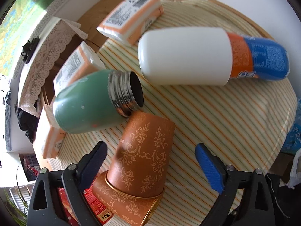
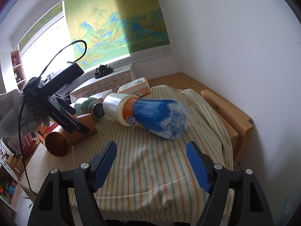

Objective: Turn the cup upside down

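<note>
An orange paper cup with a floral pattern (image 1: 144, 154) lies on its side on the striped cloth, nested in a second like cup (image 1: 120, 203) whose gold rim faces me. My left gripper (image 1: 150, 163) is open, its jaws on either side of the cup, not touching it. In the right wrist view the cups (image 2: 56, 144) lie at the left with the left gripper (image 2: 64, 120) over them. My right gripper (image 2: 151, 164) is open and empty above the cloth near the table's front.
A green flask (image 1: 84, 101) with an open steel mouth lies just beyond the cup. A white cup over a blue-orange bottle (image 1: 188, 56) lies further back. Several tissue packs (image 1: 129, 15) lie at the back left. The wooden table edge (image 2: 235, 113) is at the right.
</note>
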### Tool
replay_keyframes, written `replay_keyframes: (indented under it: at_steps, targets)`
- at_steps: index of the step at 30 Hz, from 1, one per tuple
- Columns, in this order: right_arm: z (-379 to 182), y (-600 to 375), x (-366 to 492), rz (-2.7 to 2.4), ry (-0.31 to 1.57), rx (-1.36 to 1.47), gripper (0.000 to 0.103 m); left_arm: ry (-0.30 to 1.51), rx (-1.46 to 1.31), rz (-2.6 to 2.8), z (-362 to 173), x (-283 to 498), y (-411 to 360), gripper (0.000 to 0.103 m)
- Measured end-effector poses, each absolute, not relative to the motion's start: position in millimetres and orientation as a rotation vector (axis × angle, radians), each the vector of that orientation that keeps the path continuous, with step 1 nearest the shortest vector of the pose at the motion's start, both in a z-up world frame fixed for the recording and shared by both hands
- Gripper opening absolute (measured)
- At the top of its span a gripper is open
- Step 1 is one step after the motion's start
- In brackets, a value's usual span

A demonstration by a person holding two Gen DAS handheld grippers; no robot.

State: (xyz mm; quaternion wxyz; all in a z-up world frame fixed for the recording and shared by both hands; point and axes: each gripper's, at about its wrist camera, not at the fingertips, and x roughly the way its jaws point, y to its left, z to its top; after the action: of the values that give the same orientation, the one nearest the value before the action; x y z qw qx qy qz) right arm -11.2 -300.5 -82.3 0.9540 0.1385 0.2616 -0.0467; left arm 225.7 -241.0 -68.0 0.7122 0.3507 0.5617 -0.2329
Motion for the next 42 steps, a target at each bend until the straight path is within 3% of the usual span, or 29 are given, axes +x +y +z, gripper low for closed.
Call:
replay_keyframes:
  at_steps: [9,14,29,42]
  targets:
    - [-85.4,-299.0,-7.4,-0.088,0.543,0.285,0.073,1.281,0.793,-0.532,-82.8,238.0,-244.0,0.086]
    - [-85.7,-300.8,-6.0,-0.088,0.547,0.298,0.073,1.286,0.808,-0.518,-87.8,246.3,-242.7,0.072]
    - [-87.8,-302.9,-8.8,-0.096,0.555,0.307,0.073,1.280,0.763,-0.630,-86.2,219.4,-287.8,0.070]
    - [-87.1,-308.0,-19.4,-0.084,0.546,0.327,0.073,1.444,0.534,-0.534,-94.2,210.4,-265.0,0.070]
